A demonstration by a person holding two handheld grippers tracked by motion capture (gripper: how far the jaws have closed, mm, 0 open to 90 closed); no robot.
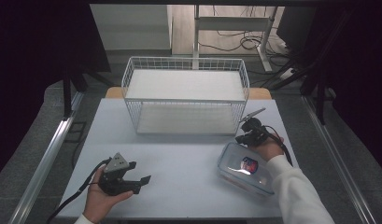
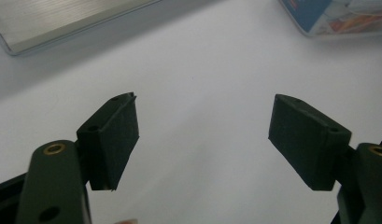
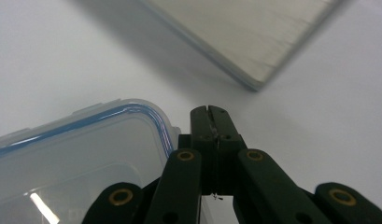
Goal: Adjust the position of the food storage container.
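One clear lidded container (image 1: 245,168) with a blue seal lies on the white table (image 1: 179,154) at the near right, a coloured label showing through its lid; it sits slantwise, its far corner toward the wire rack (image 1: 185,95). Just beyond that far corner the right gripper (image 1: 249,138) hangs low over the table; in the right gripper view its jaws are pressed together with nothing between them, the tip just beside the container's rounded corner (image 3: 151,121), not on it; pinched like that, it looks set to nudge or hook the lid's edge rather than grasp. At the near left the left gripper (image 1: 138,177) rests over bare table, jaws spread wide and empty, probably waiting to steady the box. The two-shelf rack stands at the far middle, both shelves bare, a likely destination.
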